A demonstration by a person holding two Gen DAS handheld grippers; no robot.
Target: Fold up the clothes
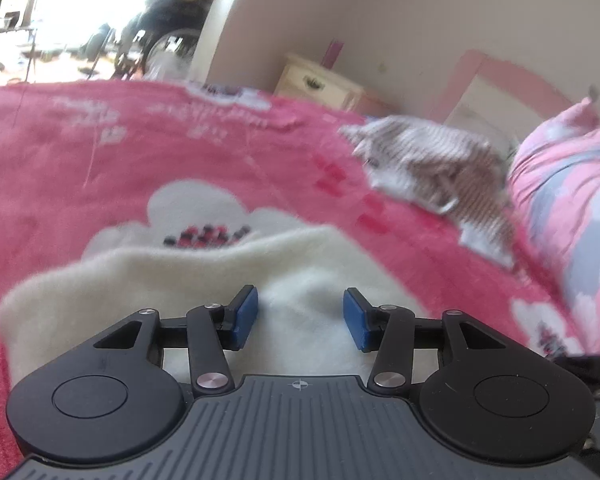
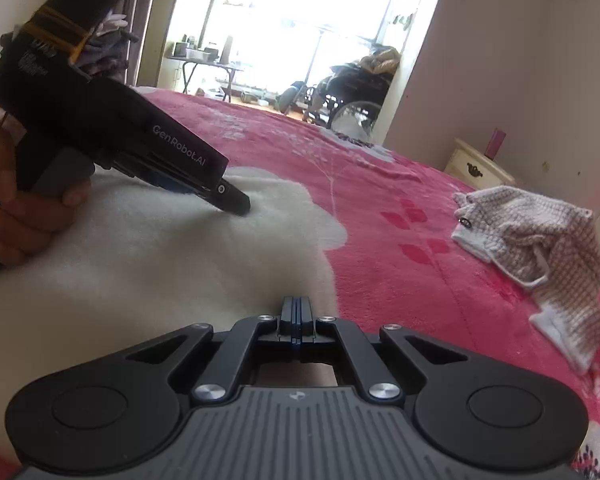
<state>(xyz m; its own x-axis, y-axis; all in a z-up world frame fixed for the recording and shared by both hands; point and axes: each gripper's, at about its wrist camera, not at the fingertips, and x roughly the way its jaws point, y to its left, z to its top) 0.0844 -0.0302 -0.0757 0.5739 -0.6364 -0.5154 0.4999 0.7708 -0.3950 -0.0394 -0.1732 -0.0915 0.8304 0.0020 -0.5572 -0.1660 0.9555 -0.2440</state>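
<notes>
A cream fleece garment [image 1: 140, 300] lies spread on the pink blanket [image 1: 100, 152]. My left gripper [image 1: 300, 316] hovers low over it, open, its blue pads [image 1: 246, 314] apart with only fleece showing between them. In the right wrist view the left gripper [image 2: 236, 204] rests its tip on the cream garment [image 2: 160, 248], held by a hand [image 2: 16, 208]. My right gripper [image 2: 296, 314] is shut at the garment's near right edge, pads pressed flat together, and no cloth is visible between them.
A crumpled brown-and-white checked garment [image 2: 540, 248] [image 1: 432, 164] lies to the right on the pink blanket [image 2: 400, 208]. A pink and grey pillow [image 1: 572, 200] sits beside it. A cream nightstand [image 2: 476, 164] stands by the wall, and a wheelchair [image 2: 348, 92] by the window.
</notes>
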